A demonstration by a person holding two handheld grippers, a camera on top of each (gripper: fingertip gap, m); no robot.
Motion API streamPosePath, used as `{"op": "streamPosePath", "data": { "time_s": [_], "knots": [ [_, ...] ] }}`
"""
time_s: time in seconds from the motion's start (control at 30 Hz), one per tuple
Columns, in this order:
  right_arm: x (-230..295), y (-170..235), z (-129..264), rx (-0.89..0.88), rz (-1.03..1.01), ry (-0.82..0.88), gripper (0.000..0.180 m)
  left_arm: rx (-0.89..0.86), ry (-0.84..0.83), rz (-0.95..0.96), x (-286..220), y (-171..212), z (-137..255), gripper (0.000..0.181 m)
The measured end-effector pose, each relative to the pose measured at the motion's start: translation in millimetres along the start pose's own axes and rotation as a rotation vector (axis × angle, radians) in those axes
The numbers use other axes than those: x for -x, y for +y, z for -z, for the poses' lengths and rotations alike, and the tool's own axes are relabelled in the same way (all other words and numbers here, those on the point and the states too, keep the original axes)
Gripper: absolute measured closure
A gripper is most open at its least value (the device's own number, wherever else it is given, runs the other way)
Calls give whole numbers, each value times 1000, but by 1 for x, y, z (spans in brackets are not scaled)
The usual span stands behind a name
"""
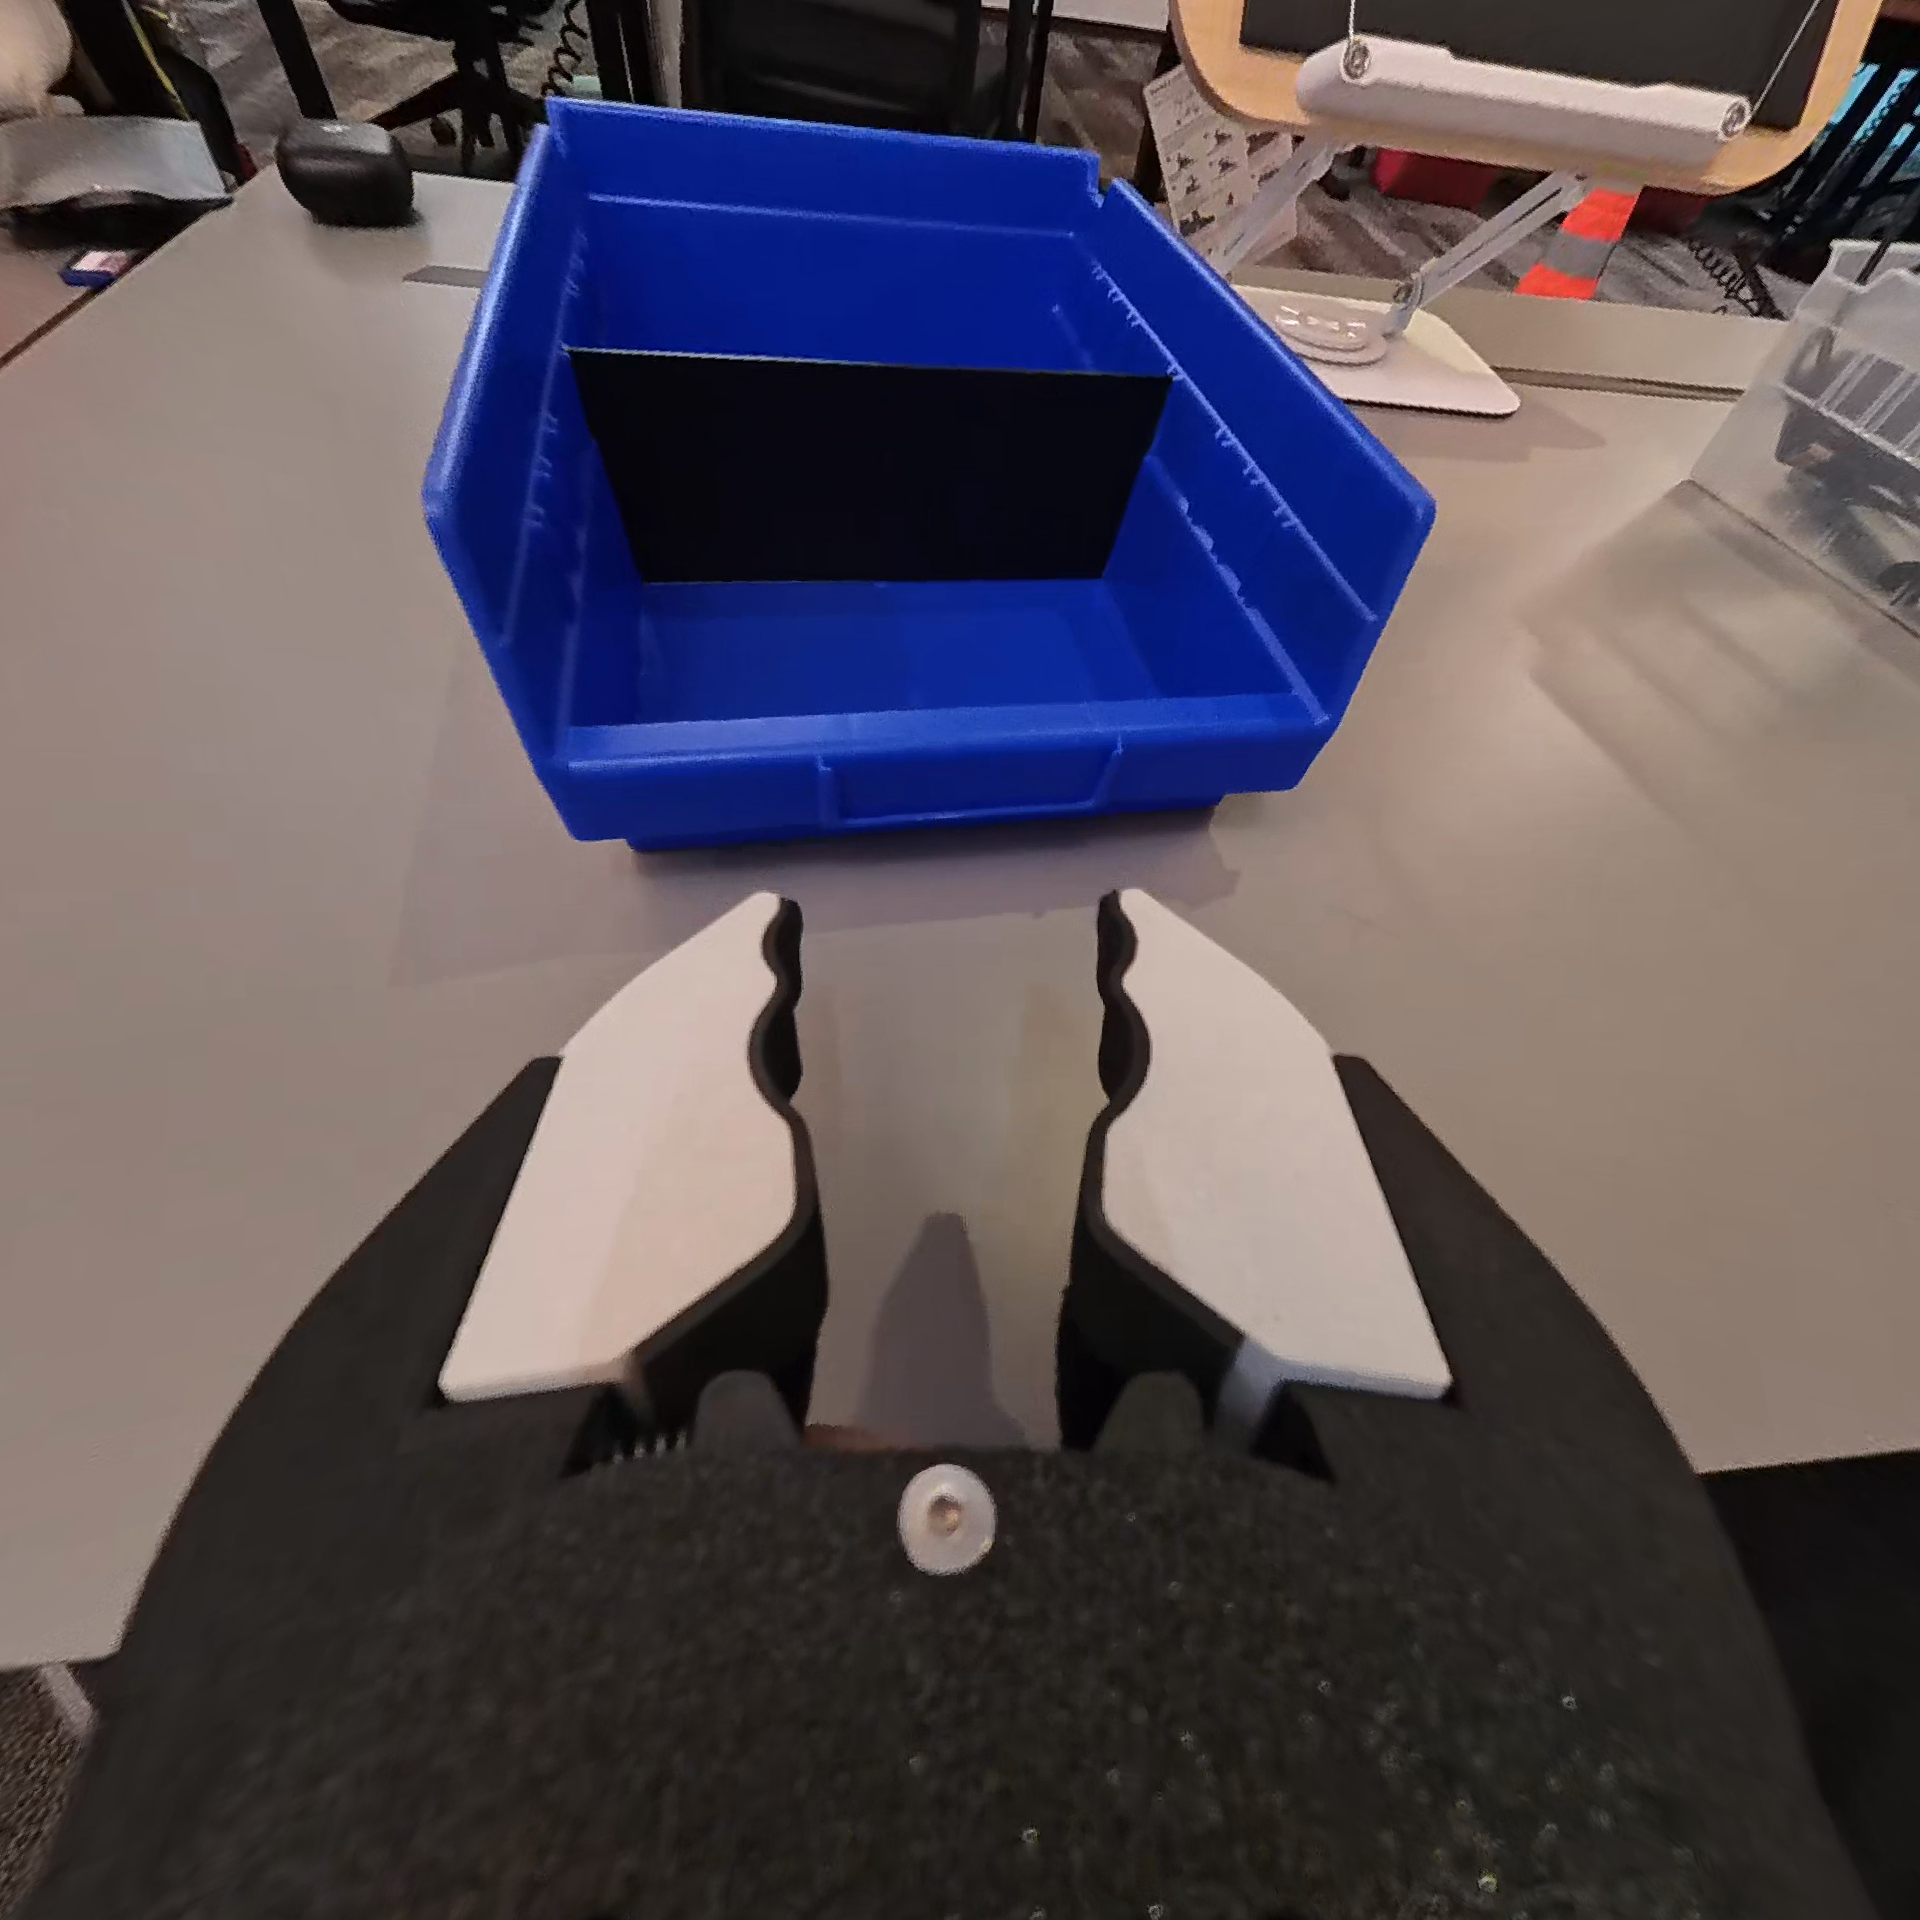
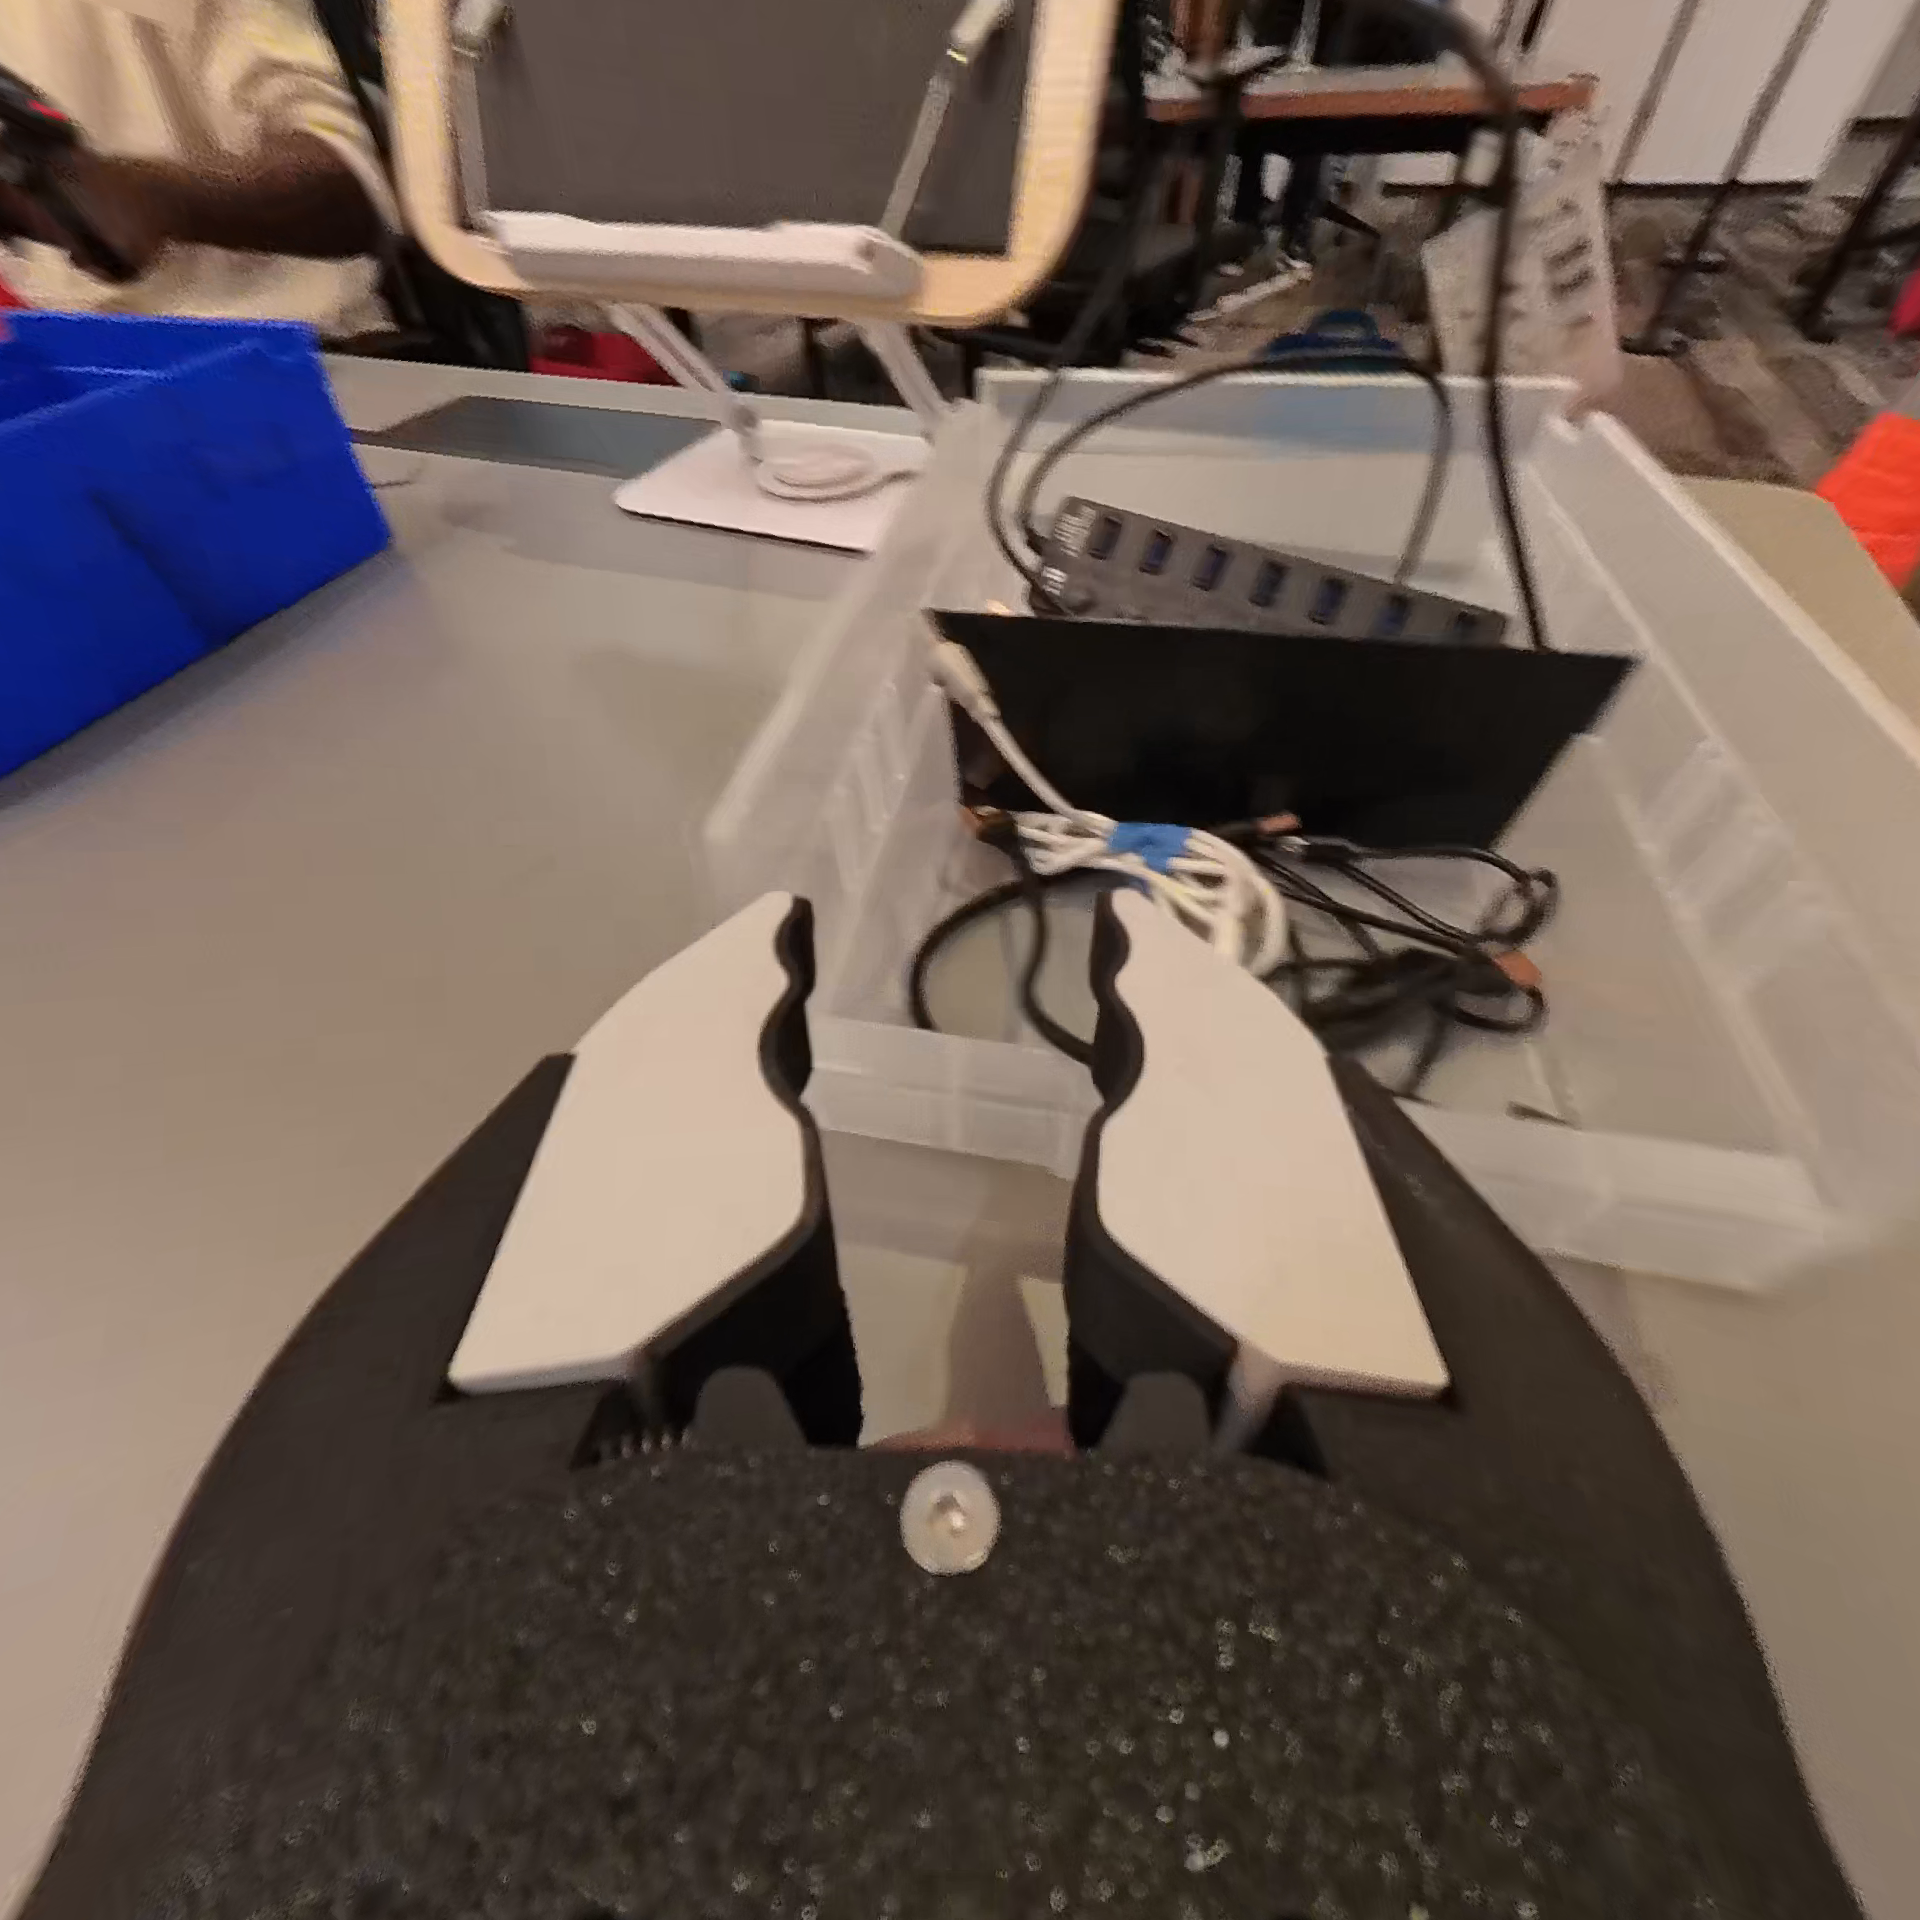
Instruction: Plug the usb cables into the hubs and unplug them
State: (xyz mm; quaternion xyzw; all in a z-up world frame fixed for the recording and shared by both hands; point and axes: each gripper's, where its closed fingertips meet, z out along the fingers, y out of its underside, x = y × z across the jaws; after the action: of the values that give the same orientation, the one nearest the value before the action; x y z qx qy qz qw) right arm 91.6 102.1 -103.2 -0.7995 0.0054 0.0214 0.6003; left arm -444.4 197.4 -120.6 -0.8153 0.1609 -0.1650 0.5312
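A clear plastic bin (image 2: 1621, 1195) stands on the grey table, split by a black divider (image 2: 1278, 717). Behind the divider lies a grey USB hub (image 2: 1278, 577) with a row of blue ports and dark cables plugged in. In front of the divider lie tangled black cables (image 2: 1403, 935) and a white cable bundle (image 2: 1205, 883) tied with blue tape. My right gripper (image 2: 951, 920) is open and empty, just before the bin's near left corner. My left gripper (image 1: 951, 914) is open and empty above the table, just short of an empty blue bin (image 1: 935, 774).
The blue bin has a black divider (image 1: 873, 468) and shows at the left of the right wrist view (image 2: 156, 520). A white lamp stand (image 1: 1403, 353) with a wooden frame stands behind the bins. A person's arm (image 2: 208, 197) is at the far left. The clear bin's edge (image 1: 1860, 416) shows at the right.
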Motion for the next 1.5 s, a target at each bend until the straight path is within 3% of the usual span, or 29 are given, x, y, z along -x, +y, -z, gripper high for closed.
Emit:
{"op": "streamPosePath", "data": {
  "time_s": [0.17,0.43,0.53,0.6,0.67,0.73,0.87,0.97,1.07,1.23,1.33,1.4,1.5],
  "knots": [
    [63,7,-28,58,-89,-199,97,4,49,-54,-17,1,-2,128],
    [99,17,-38,118,128,-114,82,-75,151,-248,-76,-4,-8,113],
    [132,22,-25,120,165,-225,91,-60,269,-268,-124,-4,-8,116],
    [153,24,-11,114,194,-288,114,2,358,-271,-169,6,-9,111],
    [162,19,3,79,204,-285,111,6,477,-282,-221,11,-8,107],
    [158,5,17,11,205,-211,106,-14,553,-346,-266,14,-12,99],
    [114,-31,56,-180,109,36,104,-180,508,-492,-319,0,-36,106],
    [64,-31,84,-225,28,269,111,-227,497,-518,-348,-17,-61,113],
    [32,-2,94,-128,-22,444,118,-155,438,-406,-353,-34,-95,114],
    [47,50,73,65,-212,425,121,-10,465,-292,-342,-33,-132,117],
    [53,65,60,127,-275,441,147,212,641,-266,-355,2,-142,149],
    [43,62,64,111,-317,517,164,237,638,-188,-352,4,-143,167],
    [37,60,65,133,-282,543,171,218,588,-315,-349,6,-136,168]
  ]
}}
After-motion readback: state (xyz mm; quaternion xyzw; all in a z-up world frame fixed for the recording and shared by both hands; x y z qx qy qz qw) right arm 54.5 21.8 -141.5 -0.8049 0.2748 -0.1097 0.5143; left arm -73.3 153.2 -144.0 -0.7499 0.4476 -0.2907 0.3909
